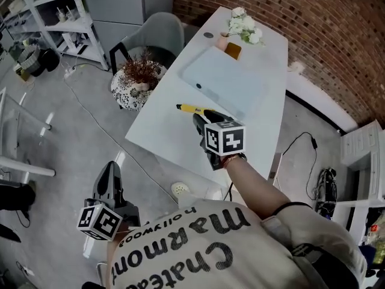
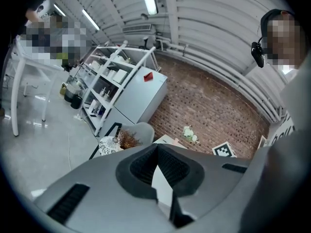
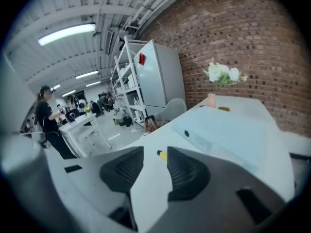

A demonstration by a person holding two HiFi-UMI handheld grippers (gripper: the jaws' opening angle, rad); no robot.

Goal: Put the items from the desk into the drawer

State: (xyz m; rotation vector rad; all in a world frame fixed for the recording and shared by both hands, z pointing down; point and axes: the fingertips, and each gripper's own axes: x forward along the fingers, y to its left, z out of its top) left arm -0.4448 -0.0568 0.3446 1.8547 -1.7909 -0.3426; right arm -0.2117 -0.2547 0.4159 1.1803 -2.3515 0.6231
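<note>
Over the desk (image 1: 162,140) near its front edge, the right tongs (image 1: 198,119) tilt down, spread and empty, a yellow pen (image 1: 191,108) just ahead; the left tongs (image 1: 111,168) hang pressed together over open floor (image 1: 72,131).

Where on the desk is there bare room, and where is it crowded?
Bare: the near end of the desk, between the yellow pen and the near edge. Crowded: the far end, with the flower vase, amber item and blue-grey mat.
</note>
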